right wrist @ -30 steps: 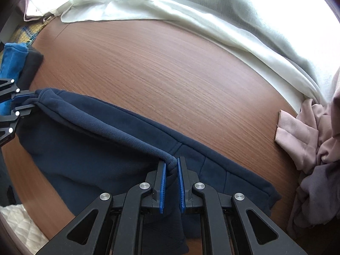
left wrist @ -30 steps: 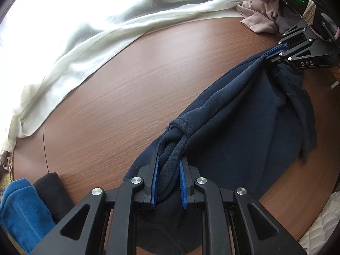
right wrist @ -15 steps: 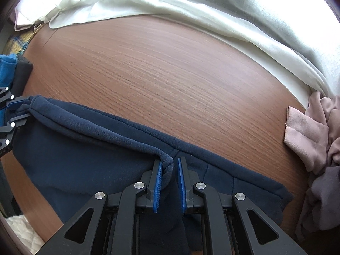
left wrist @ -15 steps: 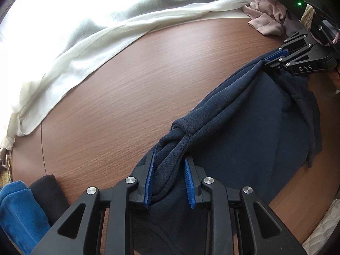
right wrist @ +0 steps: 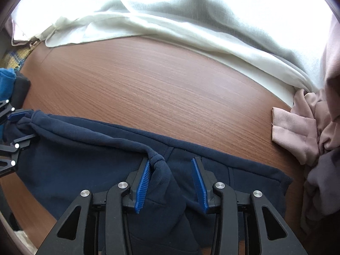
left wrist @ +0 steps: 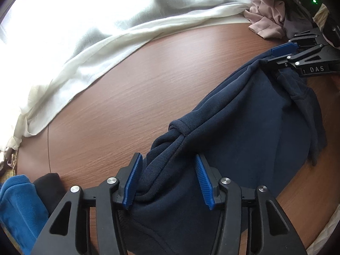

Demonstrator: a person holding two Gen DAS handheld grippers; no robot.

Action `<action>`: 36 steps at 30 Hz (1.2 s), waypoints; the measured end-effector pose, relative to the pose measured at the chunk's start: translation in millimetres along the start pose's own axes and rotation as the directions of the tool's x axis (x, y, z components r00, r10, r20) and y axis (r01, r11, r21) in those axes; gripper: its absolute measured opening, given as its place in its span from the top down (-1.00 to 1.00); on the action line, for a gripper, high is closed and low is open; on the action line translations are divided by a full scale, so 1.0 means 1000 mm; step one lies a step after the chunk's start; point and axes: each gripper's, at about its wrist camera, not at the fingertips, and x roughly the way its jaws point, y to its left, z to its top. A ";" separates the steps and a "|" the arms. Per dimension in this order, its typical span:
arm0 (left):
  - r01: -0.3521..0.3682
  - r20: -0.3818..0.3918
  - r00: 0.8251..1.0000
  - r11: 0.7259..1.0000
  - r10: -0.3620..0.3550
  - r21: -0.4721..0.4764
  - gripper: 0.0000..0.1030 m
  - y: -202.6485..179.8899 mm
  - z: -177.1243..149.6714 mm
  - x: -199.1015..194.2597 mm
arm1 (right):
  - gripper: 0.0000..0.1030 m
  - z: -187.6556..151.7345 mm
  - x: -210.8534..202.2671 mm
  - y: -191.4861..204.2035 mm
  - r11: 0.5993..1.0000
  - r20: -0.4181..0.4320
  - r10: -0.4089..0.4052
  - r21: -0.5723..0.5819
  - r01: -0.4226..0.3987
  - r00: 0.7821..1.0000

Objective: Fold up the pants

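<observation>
Navy blue pants (left wrist: 244,127) lie folded along the near side of a brown wooden table (left wrist: 138,97). My left gripper (left wrist: 167,182) is open, its blue pads spread on either side of one bunched end of the pants. My right gripper (right wrist: 174,182) is open too, with the other bunched end (right wrist: 161,170) resting against its left pad. The right gripper shows in the left wrist view (left wrist: 297,57) at the far end of the pants. The left gripper shows at the left edge of the right wrist view (right wrist: 12,133).
A white curtain (left wrist: 89,63) drapes over the table's far edge. A pile of pink and grey clothes (right wrist: 308,140) lies at the right end. Folded blue (left wrist: 19,204) and black (left wrist: 51,184) garments lie at the left end.
Both grippers have opened and let go of the pants. The held fold has dropped lower onto the table.
</observation>
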 end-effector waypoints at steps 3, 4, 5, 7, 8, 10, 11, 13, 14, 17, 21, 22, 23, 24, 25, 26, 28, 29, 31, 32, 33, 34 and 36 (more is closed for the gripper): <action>-0.014 0.064 0.998 1.000 0.014 -0.007 -0.29 -0.006 -0.002 -0.021 | 0.02 -0.014 -0.027 0.008 1.000 0.082 -0.027 -0.010 0.028 0.996; -0.020 0.080 0.997 1.000 0.020 -0.010 -0.29 -0.008 -0.002 -0.027 | -0.02 -0.017 -0.034 0.008 1.000 0.103 -0.026 -0.008 0.027 0.994; -0.024 0.098 0.995 1.000 0.026 -0.020 -0.29 -0.010 -0.003 -0.035 | -0.02 -0.020 -0.042 0.009 1.000 0.122 -0.031 0.002 0.031 0.992; -0.010 0.132 0.991 0.999 0.014 -0.037 -0.29 -0.013 -0.005 -0.049 | -0.02 -0.027 -0.060 0.014 1.000 0.160 -0.028 0.020 0.025 0.987; -0.008 0.148 0.989 0.999 0.015 -0.046 -0.29 -0.016 -0.006 -0.057 | -0.02 -0.033 -0.065 0.014 0.999 0.176 -0.029 0.026 0.025 0.984; 0.003 0.179 0.984 0.998 0.008 -0.059 -0.29 -0.023 -0.009 -0.069 | -0.02 -0.046 -0.078 0.020 0.999 0.217 -0.043 0.024 0.038 0.975; 0.010 0.196 0.981 0.997 0.004 -0.070 -0.29 -0.027 -0.012 -0.075 | -0.02 -0.043 -0.078 0.019 0.999 0.232 -0.048 0.023 0.044 0.972; 0.013 0.218 0.976 0.995 0.008 -0.096 -0.29 -0.033 -0.015 -0.084 | -0.02 -0.056 -0.082 0.025 0.998 0.267 -0.067 0.021 0.064 0.961; 0.016 0.232 0.973 0.993 0.012 -0.117 -0.29 -0.036 -0.019 -0.089 | -0.02 -0.065 -0.089 0.029 0.997 0.288 -0.075 0.020 0.072 0.955; 0.030 0.256 0.967 0.986 0.013 -0.163 -0.29 -0.044 -0.029 -0.098 | -0.02 -0.088 -0.102 0.036 0.996 0.330 -0.090 0.035 0.083 0.940; 0.029 0.272 0.962 0.976 0.032 -0.217 -0.30 -0.052 -0.040 -0.106 | -0.02 -0.117 -0.118 0.050 0.994 0.357 -0.108 0.047 0.098 0.928; 0.026 0.276 0.960 0.974 0.038 -0.225 -0.30 -0.055 -0.042 -0.108 | -0.02 -0.121 -0.118 0.052 0.994 0.357 -0.109 0.048 0.098 0.928; 0.027 0.279 0.959 0.971 0.042 -0.238 -0.30 -0.058 -0.044 -0.110 | -0.02 -0.127 -0.118 0.054 0.994 0.359 -0.105 0.053 0.092 0.928; 0.028 0.280 0.959 0.968 0.045 -0.249 -0.30 -0.060 -0.046 -0.111 | -0.02 -0.132 -0.120 0.055 0.995 0.363 -0.101 0.058 0.086 0.926; 0.030 0.281 0.959 0.965 0.046 -0.260 -0.32 -0.064 -0.049 -0.112 | -0.02 -0.137 -0.121 0.057 0.995 0.366 -0.098 0.064 0.079 0.925; 0.032 0.283 0.958 0.963 0.047 -0.268 -0.34 -0.068 -0.051 -0.113 | -0.02 -0.142 -0.122 0.059 0.995 0.367 -0.092 0.067 0.072 0.926; 0.031 0.279 0.959 0.961 0.049 -0.274 -0.36 -0.076 -0.054 -0.112 | -0.02 -0.153 -0.120 0.062 0.995 0.367 -0.092 0.077 0.069 0.926; 0.035 0.273 0.961 0.960 0.043 -0.277 -0.37 -0.080 -0.056 -0.110 | -0.02 -0.156 -0.117 0.063 0.994 0.363 -0.094 0.083 0.068 0.927; 0.045 0.257 0.966 0.960 0.029 -0.278 -0.37 -0.088 -0.059 -0.105 | -0.02 -0.165 -0.110 0.065 0.994 0.349 -0.087 0.090 0.059 0.933; 0.048 0.246 0.969 0.960 0.022 -0.276 -0.37 -0.092 -0.061 -0.101 | -0.02 -0.169 -0.106 0.067 0.994 0.343 -0.089 0.089 0.062 0.935; 0.049 0.236 0.971 0.959 0.019 -0.279 -0.37 -0.094 -0.062 -0.098 | -0.02 -0.173 -0.103 0.069 0.994 0.338 -0.089 0.085 0.063 0.937; 0.049 0.226 0.974 0.959 0.016 -0.279 -0.37 -0.098 -0.063 -0.094 | -0.02 -0.177 -0.099 0.071 0.995 0.334 -0.088 0.079 0.065 0.938; 0.055 0.210 0.978 0.961 0.004 -0.272 -0.37 -0.104 -0.065 -0.087 | -0.02 -0.183 -0.092 0.076 0.995 0.326 -0.091 0.068 0.073 0.941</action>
